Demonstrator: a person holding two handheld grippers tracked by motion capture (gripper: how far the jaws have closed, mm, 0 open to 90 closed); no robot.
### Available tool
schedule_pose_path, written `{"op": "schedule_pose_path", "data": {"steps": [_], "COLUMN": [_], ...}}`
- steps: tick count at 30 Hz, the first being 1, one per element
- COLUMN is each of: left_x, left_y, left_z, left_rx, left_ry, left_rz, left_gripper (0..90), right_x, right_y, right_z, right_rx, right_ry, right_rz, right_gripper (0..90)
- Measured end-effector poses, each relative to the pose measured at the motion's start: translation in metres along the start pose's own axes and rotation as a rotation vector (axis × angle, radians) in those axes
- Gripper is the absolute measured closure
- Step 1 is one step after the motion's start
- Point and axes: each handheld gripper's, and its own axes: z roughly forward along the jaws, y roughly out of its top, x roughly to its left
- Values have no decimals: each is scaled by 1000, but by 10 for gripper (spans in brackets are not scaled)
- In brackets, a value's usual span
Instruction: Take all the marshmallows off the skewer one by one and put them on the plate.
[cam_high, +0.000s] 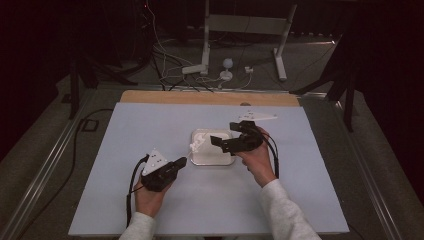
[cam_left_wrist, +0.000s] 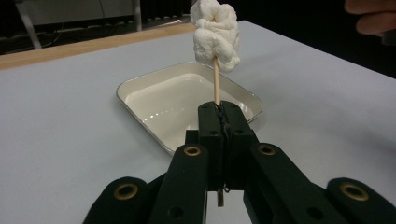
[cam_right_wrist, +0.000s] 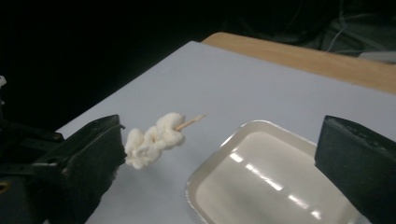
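Left gripper (cam_high: 181, 162) clamped, right gripper (cam_high: 216, 141) agape.

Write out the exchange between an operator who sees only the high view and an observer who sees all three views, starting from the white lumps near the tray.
Operator: What are the white lumps by the tray?
Observer: Something soft, threaded on a thin wooden skewer.
Operator: How is it held?
Observer: The left gripper is shut on the skewer's lower end, so the lumps stand above it.
Operator: Does the skewer go right through?
Observer: Yes. In the right gripper view its bare tip pokes out past the lumps.
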Motion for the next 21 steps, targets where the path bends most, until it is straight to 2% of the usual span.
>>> {"op": "schedule_pose_path", "data": {"steps": [1,3,4,6,8,9,14,16,18,19,21], "left_x": [-1,-1,-2,-2,-3,-3,-6,-6,-5,-4,-4], "left_y": [0,0,0,1,1,1,0,0,0,-1,-1], "left_z": [0,0,0,0,-1,-1,2,1,1,1,1], "left_rx": [-2,-4,-6,-10,-18,-20,-25,-27,-25,-25,-24], "left_ry": [-3,-6,-8,-9,-13,-13,-27,-26,-25,-26,-29], "left_rz": [-1,4,6,8,9,9,18,20,20,19,18], "left_gripper": [898,898,898,898,898,898,898,898,899,899,900], "right_x": [1,1,3,4,4,4,4,4,2,2,3], "right_y": [0,0,-1,-1,-2,-2,-5,-6,-7,-7,-7], "right_z": [5,8,14,19,23,24,33,36,37,37,36], "right_rx": [9,15,23,38,52,53,81,95,97,97,91], "right_ry": [26,38,55,71,109,112,203,216,249,249,259], "right_rz": [25,36,52,60,74,74,122,138,168,168,190], "right_gripper": [50,66,132,187,278,329,540,621,666,666,727]}}
